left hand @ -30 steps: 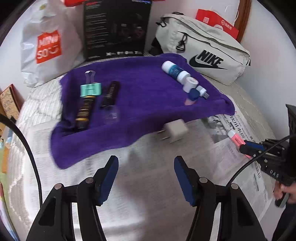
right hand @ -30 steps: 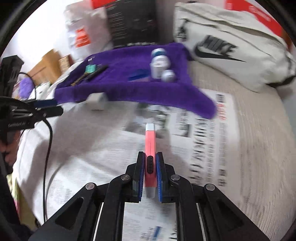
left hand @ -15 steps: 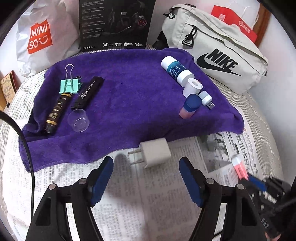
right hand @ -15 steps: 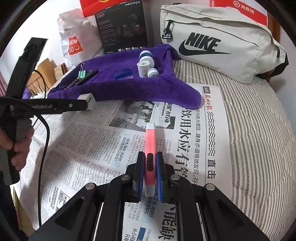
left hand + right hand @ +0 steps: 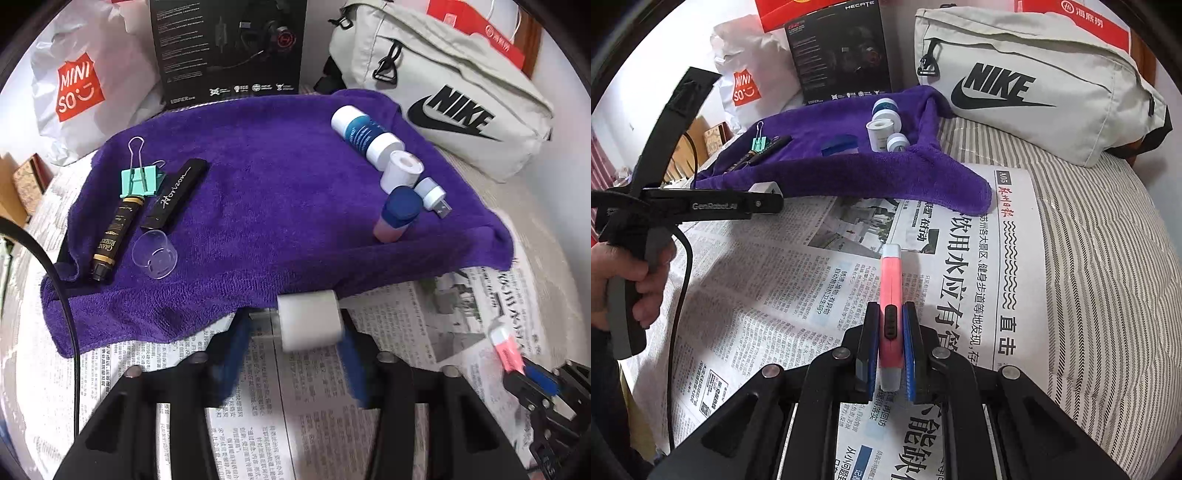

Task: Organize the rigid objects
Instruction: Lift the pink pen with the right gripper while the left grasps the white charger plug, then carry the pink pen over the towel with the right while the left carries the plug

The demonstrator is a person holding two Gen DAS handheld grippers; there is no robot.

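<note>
Your left tool [image 5: 295,354] has just been closing around the white charger [image 5: 309,319], which lies on the newspaper [image 5: 406,332] right at the towel's [image 5: 258,184] near edge. The blue pads look blurred. The right pad seems at the charger's side, but there is a gap on the left where the prongs stick out, so you do not have a firm hold yet. You are coming in steeply from above, likely because the charger is a low block lying flat and its two broad sides are the only good faces to squeeze.

Your right tool [image 5: 891,347] is clamped tight on the pink knife [image 5: 891,295], gripping it near the slider with the long end pointing forward over the newspaper. Holding it low and ahead of you keeps it ready to carry to the towel without regripping.

The towel seems to be the sorting ground. The long things sit at its left: the clip [image 5: 142,181], two dark tubes [image 5: 118,232] and a clear cup [image 5: 155,253]. The round things sit at its right: a bottle [image 5: 364,138], a tape roll [image 5: 402,171], a USB plug [image 5: 432,194] and a blue-capped tube [image 5: 397,216]. The middle is bare, which is probably where the charger belongs. The knife would fit with the long group.

All of it sits on a bed [image 5: 1089,258], so expect things to tilt on the soft surface.
</note>
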